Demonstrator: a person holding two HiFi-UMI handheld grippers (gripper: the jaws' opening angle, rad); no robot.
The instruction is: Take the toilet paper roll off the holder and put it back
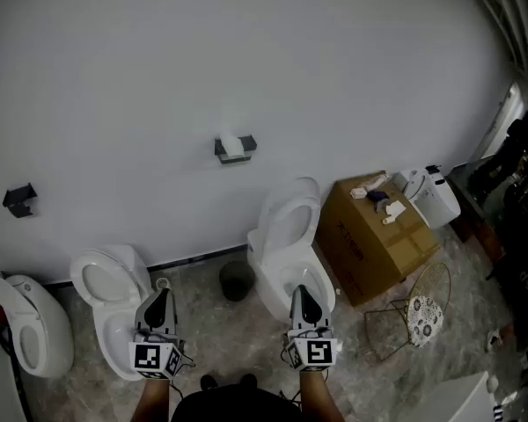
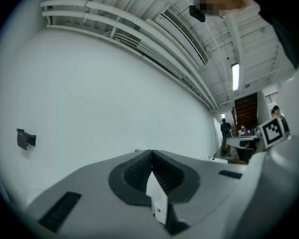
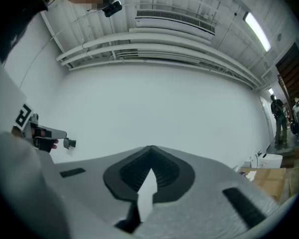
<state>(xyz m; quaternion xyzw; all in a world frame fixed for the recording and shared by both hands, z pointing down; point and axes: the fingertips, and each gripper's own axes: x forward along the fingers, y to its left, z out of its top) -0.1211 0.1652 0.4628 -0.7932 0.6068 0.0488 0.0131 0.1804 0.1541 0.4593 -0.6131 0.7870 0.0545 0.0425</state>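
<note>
The white toilet paper roll [image 1: 235,147] sits in a dark holder [image 1: 220,150] mounted on the white wall, in the middle of the head view. Both grippers hang low near the floor, well below and apart from it. My left gripper [image 1: 162,292] is shut with nothing between its jaws; the jaws meet at the tip [image 2: 152,154]. My right gripper [image 1: 298,290] is likewise shut and empty, its jaws touching [image 3: 151,149]. A second, empty dark holder [image 1: 19,200] is on the wall far left, also showing in the left gripper view [image 2: 26,139].
Three white toilets [image 1: 286,236] [image 1: 106,293] [image 1: 26,328] stand along the wall, with a dark round bin [image 1: 237,280] between two of them. A cardboard box [image 1: 374,244] with small items, a white appliance [image 1: 436,196] and a wire stand [image 1: 420,310] are at the right.
</note>
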